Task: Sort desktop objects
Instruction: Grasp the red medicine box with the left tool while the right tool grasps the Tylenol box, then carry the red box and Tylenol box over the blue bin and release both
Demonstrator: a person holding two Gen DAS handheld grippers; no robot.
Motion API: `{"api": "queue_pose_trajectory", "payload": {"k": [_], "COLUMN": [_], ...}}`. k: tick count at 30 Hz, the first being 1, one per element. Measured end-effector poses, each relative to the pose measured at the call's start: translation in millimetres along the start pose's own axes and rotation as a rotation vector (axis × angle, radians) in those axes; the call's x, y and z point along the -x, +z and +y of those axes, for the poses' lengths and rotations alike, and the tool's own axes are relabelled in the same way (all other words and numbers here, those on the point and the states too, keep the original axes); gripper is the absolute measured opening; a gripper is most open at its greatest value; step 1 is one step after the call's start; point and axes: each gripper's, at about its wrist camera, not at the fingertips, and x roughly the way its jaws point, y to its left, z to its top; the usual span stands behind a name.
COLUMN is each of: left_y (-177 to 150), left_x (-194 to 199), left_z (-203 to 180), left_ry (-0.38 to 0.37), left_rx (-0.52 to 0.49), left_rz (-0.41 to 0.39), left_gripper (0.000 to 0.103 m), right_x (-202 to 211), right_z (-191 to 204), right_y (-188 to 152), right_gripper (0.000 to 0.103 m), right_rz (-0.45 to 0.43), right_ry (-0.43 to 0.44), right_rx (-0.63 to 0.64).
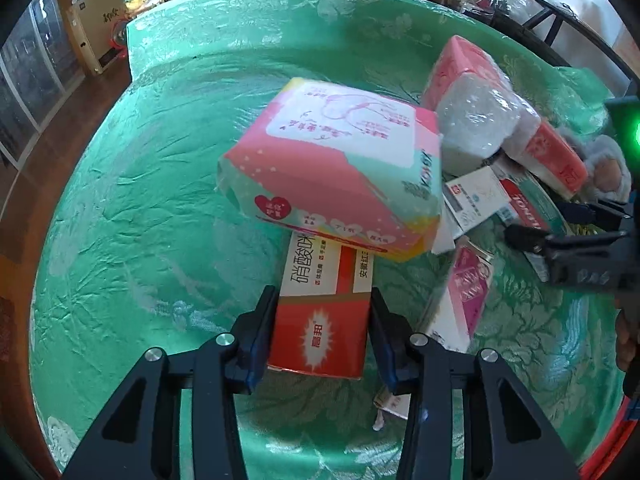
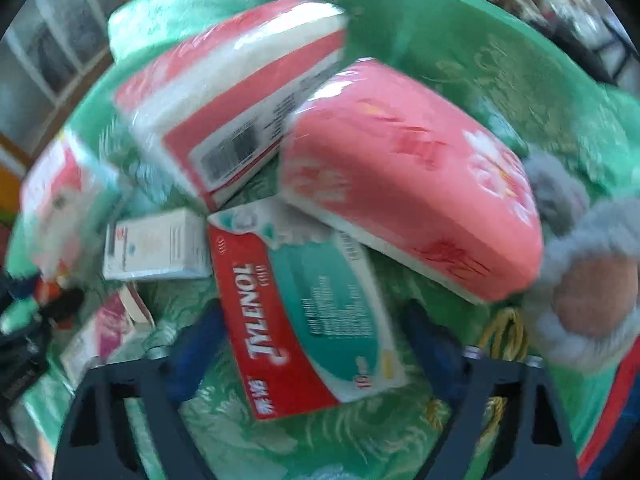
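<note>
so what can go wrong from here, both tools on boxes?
1. The tissue pack rests on the far end of the red box in the left tool; lifting could tip it off.
2. The Tylenol box sits askew between the right tool pads, tucked under the pink pack; it may twist or drag that.

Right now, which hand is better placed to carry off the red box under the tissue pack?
Left. Its fingers already clamp the red box, whose far end lies under the tissue pack. The right gripper is over the Tylenol box instead, further along the green cloth.
</note>
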Motion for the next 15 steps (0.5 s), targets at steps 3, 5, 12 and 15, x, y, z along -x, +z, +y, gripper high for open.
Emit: {"api": "queue_pose_trajectory", "payload": {"k": [3,5,12,15], "left_y": [-11,-20,-42,-43], "left_x": [14,25,71,91], "left_z": [-2,-2,0,-8], "left_ry": [0.003,-0.007,-0.113,-0.081], "left_rx": [-0.011,0.003,0.077,0.049], "left_rz": [-0.003,0.012,0.013,-0.031], "left_gripper": [0.041,0.041,0.04,0.04], "right_x": [7,13,47,64], "right_z": [14,15,10,2], "right_y": [-14,-26,-72,-81], "right_gripper": [0.076,0.076,0.076,0.076], "right_rz": [-0.018,-0.013,-0.034,-0.053], "right_ry": [-0.026,0.0,0.055,0.065], "right_rx": [0.062,0.059,0.06,0.039]}}
